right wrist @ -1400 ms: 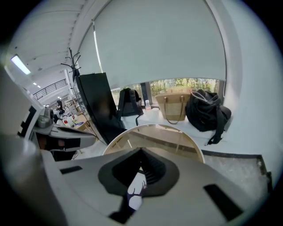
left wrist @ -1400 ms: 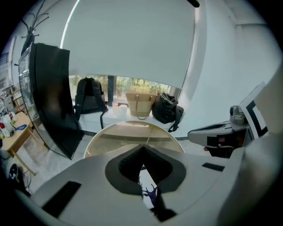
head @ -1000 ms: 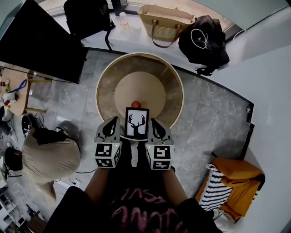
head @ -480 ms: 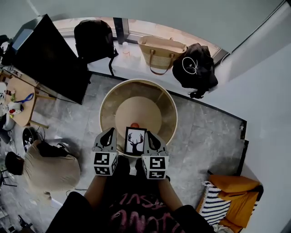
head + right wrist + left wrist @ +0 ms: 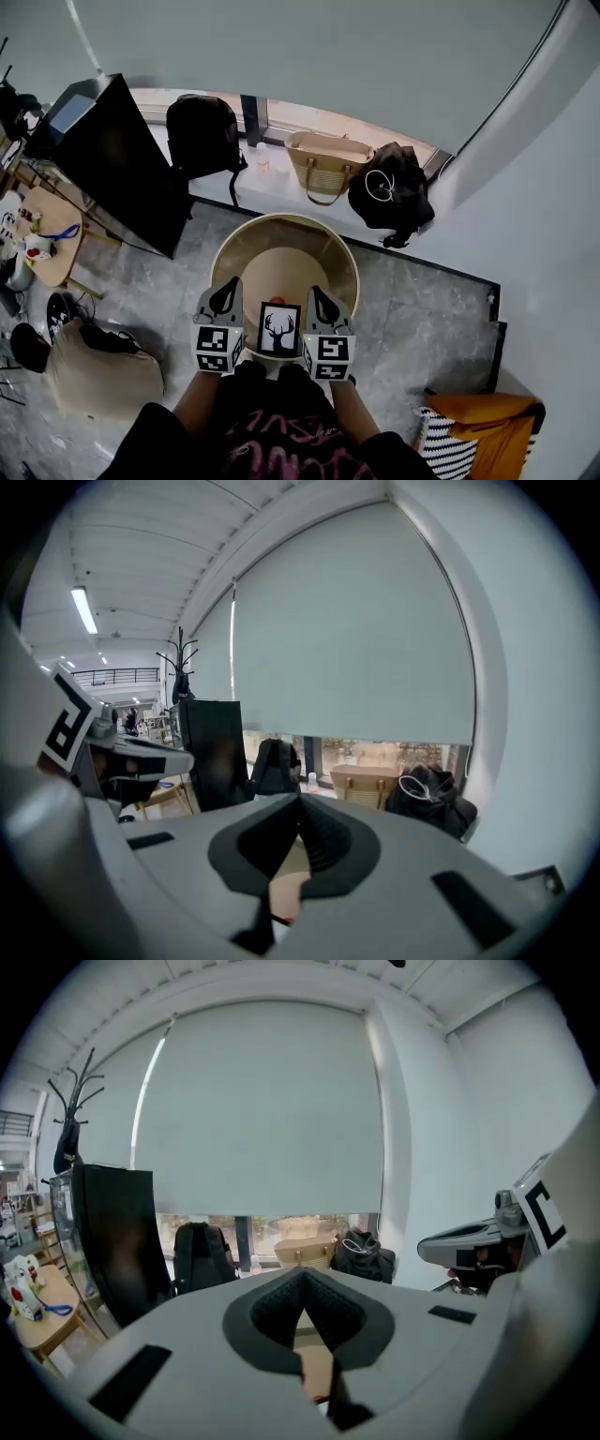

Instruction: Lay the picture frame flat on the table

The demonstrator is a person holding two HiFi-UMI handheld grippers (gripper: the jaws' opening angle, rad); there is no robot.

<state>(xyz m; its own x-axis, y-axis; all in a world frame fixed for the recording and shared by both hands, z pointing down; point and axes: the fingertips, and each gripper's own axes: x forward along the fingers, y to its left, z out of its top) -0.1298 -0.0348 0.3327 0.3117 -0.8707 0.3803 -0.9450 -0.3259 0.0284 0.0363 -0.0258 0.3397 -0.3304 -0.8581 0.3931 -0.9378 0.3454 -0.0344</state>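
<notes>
Frame parked at the near edge, both claws closed and empty

From the head view, the picture frame with the antler print is propped up facing me right at the near rim of the round table. My left gripper is just beside its left edge and my right gripper just beside its right edge; can't tell if either one touches it. Both gripper views show the jaws pressed together at the tips with nothing between them. A small red thing sits just behind the frame's top edge, and the tan tabletop runs on beyond it to the far rim.
</notes>
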